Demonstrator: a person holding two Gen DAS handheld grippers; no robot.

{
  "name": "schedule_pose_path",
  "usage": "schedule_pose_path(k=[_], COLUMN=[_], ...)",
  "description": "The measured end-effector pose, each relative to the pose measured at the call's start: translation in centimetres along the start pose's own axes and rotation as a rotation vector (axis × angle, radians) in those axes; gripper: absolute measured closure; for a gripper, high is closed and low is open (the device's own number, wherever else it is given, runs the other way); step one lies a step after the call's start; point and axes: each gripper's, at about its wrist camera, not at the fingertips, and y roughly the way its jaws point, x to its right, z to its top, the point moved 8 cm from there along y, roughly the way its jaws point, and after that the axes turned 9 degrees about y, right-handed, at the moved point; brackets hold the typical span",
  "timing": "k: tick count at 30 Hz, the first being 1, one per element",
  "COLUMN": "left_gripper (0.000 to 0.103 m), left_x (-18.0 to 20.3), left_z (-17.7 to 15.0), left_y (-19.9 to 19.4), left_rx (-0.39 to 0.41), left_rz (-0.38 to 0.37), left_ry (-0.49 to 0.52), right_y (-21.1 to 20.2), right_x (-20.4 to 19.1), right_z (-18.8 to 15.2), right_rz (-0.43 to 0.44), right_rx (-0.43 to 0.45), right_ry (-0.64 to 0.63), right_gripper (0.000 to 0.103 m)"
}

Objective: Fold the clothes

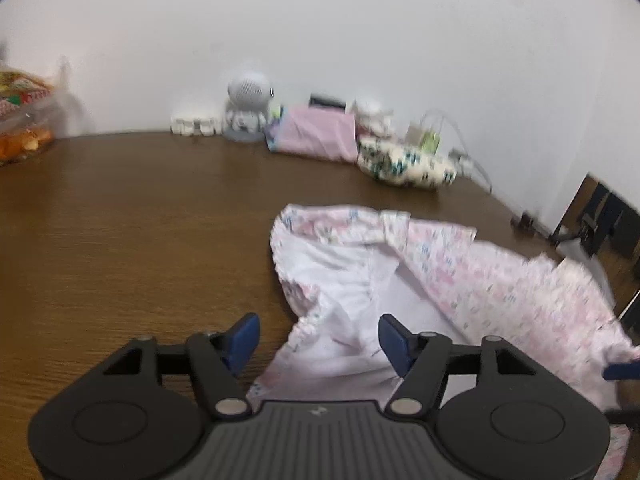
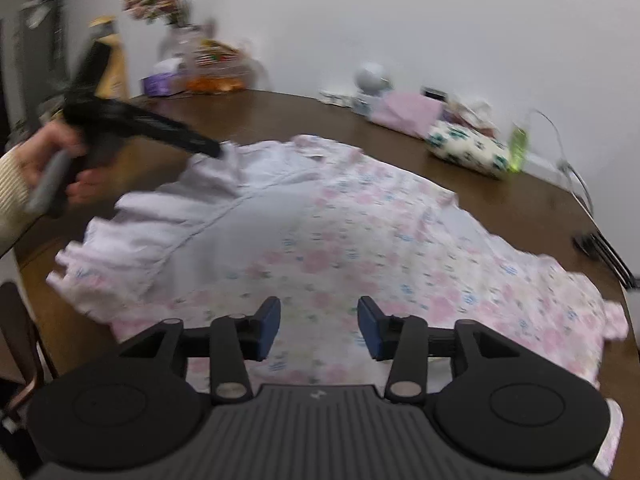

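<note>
A pink floral garment lies spread on the brown table, its pale inner side turned up at the left. My right gripper hovers open over the near hem with nothing between its blue pads. My left gripper is also open, above a ruffled edge of the garment. In the right wrist view a hand holds the left gripper, whose tip is at the garment's far left edge. A blue tip of the right gripper shows at the right edge.
Along the back wall stand a folded pink cloth, a floral pouch, a round white gadget and cables. A snack box and a vase of flowers sit far left. A chair stands at the table's near left.
</note>
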Motion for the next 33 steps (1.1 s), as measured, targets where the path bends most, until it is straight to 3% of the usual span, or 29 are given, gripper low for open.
schedule_pose_path(k=[1,5,7,10,14,15,20,22,23,25,30,32,33], left_gripper=[0.1,0.101,0.097,0.056,0.046,0.045,0.039,0.027,0.027,0.026,0.027,0.035,0.048], left_x=[-0.5,-3.3,-4.8,-6.5,-6.3,-5.4,2.4,5.2,6.0,7.6,7.3,7.1,6.7], left_z=[-0.5,-0.8,-0.9,-1.3,-1.1,-1.2,-4.2,-6.1,-7.2,-9.2,-11.4,-12.2,-12.2], left_y=[0.7,0.8,0.4,-1.4,-5.7,-7.1,-12.9,-14.4,-14.8,-15.5,-14.2,-13.7,-13.5], left_rx=[-0.036,-0.014,0.003,0.019,0.07,0.082,0.151,0.18,0.178,0.168,0.081,0.045,0.032], left_rz=[0.012,0.128,0.191,0.277,0.321,0.299,-0.13,-0.231,-0.264,-0.325,-0.298,-0.285,-0.276], left_ry=[-0.01,-0.045,-0.055,-0.086,-0.026,-0.007,0.184,0.272,0.311,0.385,0.419,0.43,0.417], right_y=[0.0,0.2,-0.4,-1.6,-3.0,-3.3,-3.3,-2.9,-2.8,-2.7,-2.8,-2.9,-2.9], right_x=[-0.3,-1.7,-1.6,-1.5,-1.6,-1.8,-3.1,-3.1,-3.0,-2.4,-1.9,-1.7,-1.7], right_z=[-0.3,-1.7,-2.1,-2.7,-3.5,-3.7,-4.8,-5.2,-5.5,-5.9,-6.2,-6.3,-6.4], right_rz=[0.005,0.026,0.027,0.063,0.115,0.132,0.172,0.159,0.145,0.123,0.148,0.159,0.168], right_rx=[0.002,0.01,0.032,0.06,0.089,0.088,0.076,0.066,0.06,0.045,0.043,0.043,0.043], right_ry=[-0.011,-0.057,-0.061,-0.065,-0.076,-0.086,-0.158,-0.183,-0.195,-0.208,-0.168,-0.151,-0.144], right_gripper=[0.058,0.058,0.058,0.058,0.056,0.056,0.056,0.056,0.056,0.057,0.068,0.073,0.076])
